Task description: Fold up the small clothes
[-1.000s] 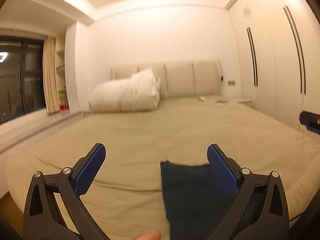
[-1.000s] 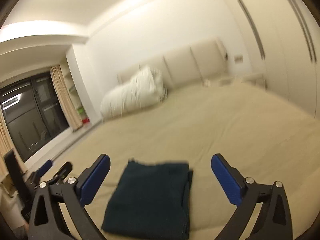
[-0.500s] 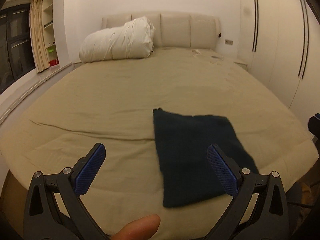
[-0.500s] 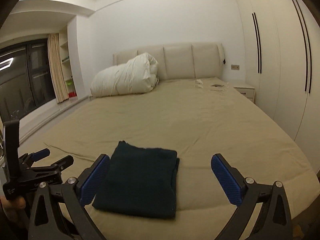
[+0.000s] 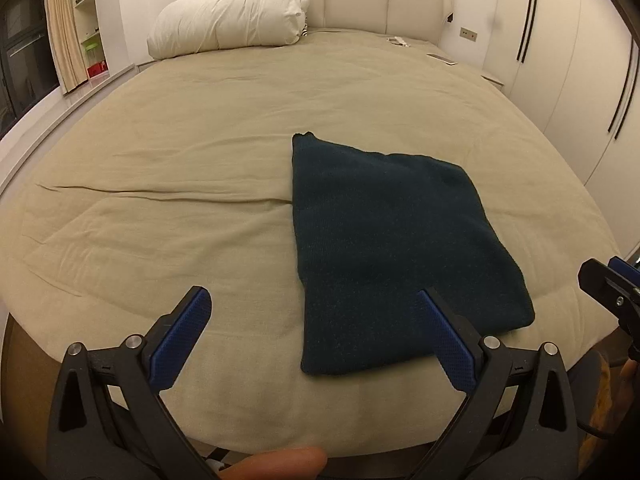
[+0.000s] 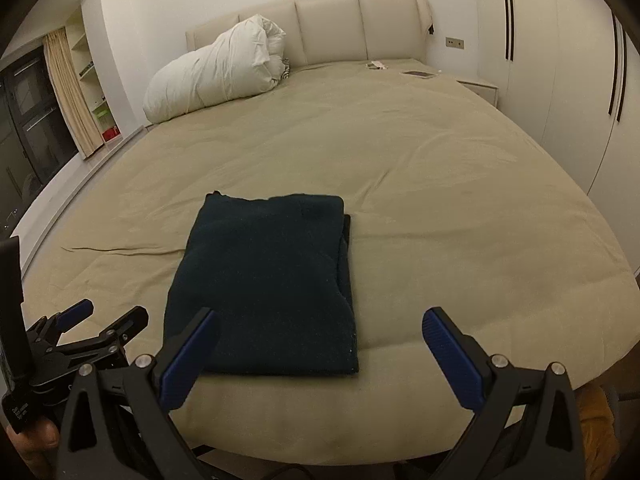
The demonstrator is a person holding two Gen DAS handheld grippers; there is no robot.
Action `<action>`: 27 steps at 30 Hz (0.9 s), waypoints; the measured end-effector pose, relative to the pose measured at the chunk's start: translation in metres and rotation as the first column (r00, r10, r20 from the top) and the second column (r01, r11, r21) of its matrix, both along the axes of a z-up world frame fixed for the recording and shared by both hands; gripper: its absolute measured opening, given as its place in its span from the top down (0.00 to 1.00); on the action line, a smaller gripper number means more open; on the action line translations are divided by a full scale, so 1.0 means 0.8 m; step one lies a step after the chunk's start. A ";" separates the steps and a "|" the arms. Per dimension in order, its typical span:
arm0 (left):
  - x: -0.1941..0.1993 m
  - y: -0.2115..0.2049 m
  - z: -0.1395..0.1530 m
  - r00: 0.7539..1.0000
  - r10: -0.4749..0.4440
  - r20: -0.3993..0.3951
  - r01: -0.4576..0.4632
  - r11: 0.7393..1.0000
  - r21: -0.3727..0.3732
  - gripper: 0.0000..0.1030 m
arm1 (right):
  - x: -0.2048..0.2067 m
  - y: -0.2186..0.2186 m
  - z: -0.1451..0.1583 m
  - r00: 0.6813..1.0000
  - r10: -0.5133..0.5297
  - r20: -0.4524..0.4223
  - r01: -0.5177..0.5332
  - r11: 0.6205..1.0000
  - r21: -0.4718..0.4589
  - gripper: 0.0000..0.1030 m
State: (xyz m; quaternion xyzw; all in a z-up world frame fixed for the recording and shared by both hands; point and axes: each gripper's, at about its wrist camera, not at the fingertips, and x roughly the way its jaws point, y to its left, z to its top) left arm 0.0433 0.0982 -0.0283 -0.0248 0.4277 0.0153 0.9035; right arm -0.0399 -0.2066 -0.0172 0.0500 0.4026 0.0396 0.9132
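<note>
- We hold the left gripper (image 5: 316, 336) above the near edge of the bed (image 5: 160, 168), jaws spread wide and empty.
- Our right gripper (image 6: 320, 354) hangs the same way, jaws wide apart, gripping nothing.
- The folded dark green garment (image 6: 268, 284) lies flat on the bed near its foot, at 12 o'clock from the right gripper and 1 o'clock from the left.
- A rolled white duvet (image 5: 228, 20) rests at 11 o'clock by the headboard (image 6: 332, 28).
</note>
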 end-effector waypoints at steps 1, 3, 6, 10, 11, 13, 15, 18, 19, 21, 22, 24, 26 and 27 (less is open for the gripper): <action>0.002 0.001 -0.001 1.000 0.003 -0.004 -0.003 1.000 0.001 0.00 | 0.001 -0.001 -0.002 1.000 0.000 -0.006 0.000 1.000 -0.001 0.00; 0.003 0.004 -0.003 1.000 0.008 -0.013 -0.008 1.000 0.002 0.00 | 0.000 0.000 -0.003 1.000 -0.001 -0.013 0.001 1.000 -0.007 0.00; 0.003 0.007 -0.003 1.000 0.012 -0.020 -0.012 1.000 0.003 0.00 | 0.001 0.001 -0.007 1.000 0.005 -0.025 -0.005 1.000 -0.011 0.00; 0.004 0.009 -0.004 1.000 0.013 -0.023 -0.013 1.000 0.006 0.00 | 0.000 0.001 -0.012 0.999 0.012 -0.034 -0.012 1.000 -0.015 0.00; 0.004 0.009 -0.004 1.000 0.013 -0.024 -0.013 1.000 0.005 0.00 | 0.000 0.000 -0.012 0.999 0.012 -0.035 -0.013 1.000 -0.014 0.00; 0.005 0.011 -0.005 1.000 0.014 -0.026 -0.014 1.000 0.007 0.00 | -0.001 0.000 -0.012 0.999 0.011 -0.035 -0.012 1.000 -0.014 0.00; 0.005 0.013 -0.005 0.999 0.016 -0.029 -0.015 1.000 0.006 0.00 | -0.001 -0.001 -0.013 0.999 0.010 -0.036 -0.010 1.000 -0.013 0.00; 0.007 0.013 -0.006 0.999 0.018 -0.030 -0.018 1.000 0.007 0.00 | -0.002 -0.002 -0.014 0.999 0.008 -0.039 -0.009 1.000 -0.012 0.00; 0.007 0.013 -0.006 0.999 0.019 -0.029 -0.019 1.000 0.007 0.00 | -0.003 -0.003 -0.014 0.999 0.007 -0.040 -0.008 1.000 -0.012 0.00; 0.007 0.013 -0.006 0.999 0.019 -0.030 -0.018 1.000 0.007 0.00 | -0.003 -0.003 -0.013 0.999 0.008 -0.039 -0.008 1.000 -0.012 0.00; 0.008 0.013 -0.006 0.999 0.019 -0.030 -0.019 1.000 0.008 0.00 | -0.003 -0.003 -0.013 0.999 0.008 -0.040 -0.009 1.000 -0.013 0.00; 0.008 0.013 -0.006 0.999 0.020 -0.031 -0.020 1.000 0.008 0.00 | -0.003 -0.003 -0.014 0.999 0.010 -0.039 -0.010 1.000 -0.013 0.00; 0.008 0.013 -0.006 0.999 0.021 -0.031 -0.021 1.000 0.006 0.00 | -0.004 -0.003 -0.014 0.999 0.010 -0.040 -0.011 1.000 -0.012 0.00; 0.008 0.013 -0.007 0.999 0.021 -0.030 -0.021 1.000 0.007 0.00 | -0.003 -0.003 -0.014 0.999 0.010 -0.041 -0.011 1.000 -0.012 0.00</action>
